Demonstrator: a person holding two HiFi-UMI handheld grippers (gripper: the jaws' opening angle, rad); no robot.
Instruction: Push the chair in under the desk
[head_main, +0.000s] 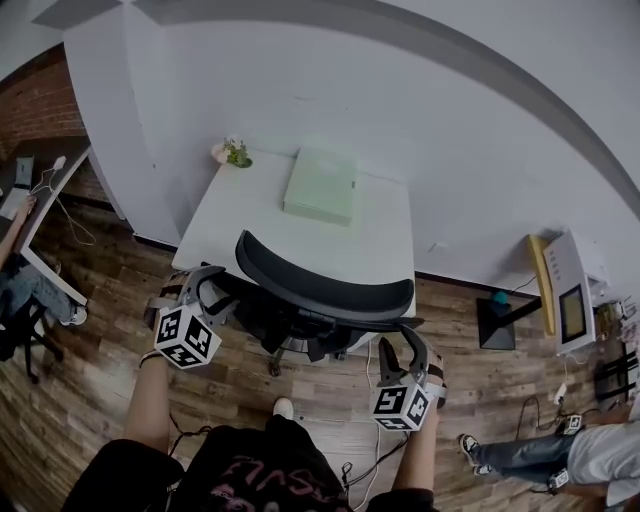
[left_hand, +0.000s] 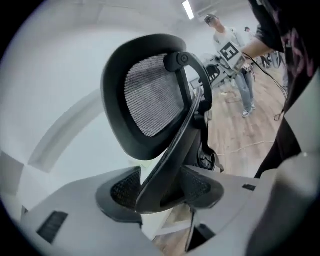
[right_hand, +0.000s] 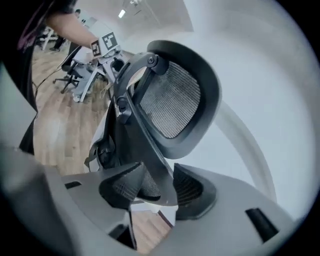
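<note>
Black mesh office chair (head_main: 325, 285): seat mostly under white bench (head_main: 250, 210), backrest at near edge; looks pushed in.
Left gripper (head_main: 205, 280) at chair's left end, right gripper (head_main: 403, 345) at right end. Placement likely for an even, square push.
Both spread: frame between jaws, pads not pressing.

Office corner: white walls, wood floor.
White wall (head_main: 300, 90) at the back, brick wall (head_main: 40, 105) far left, plank floor (head_main: 80, 400) throughout. Second desk (head_main: 60, 200) at left edge, white unit (head_main: 570, 290) against right wall, cables (head_main: 575, 420) on floor nearby. Ceiling strip light (left_hand: 188, 9) lit.
</note>
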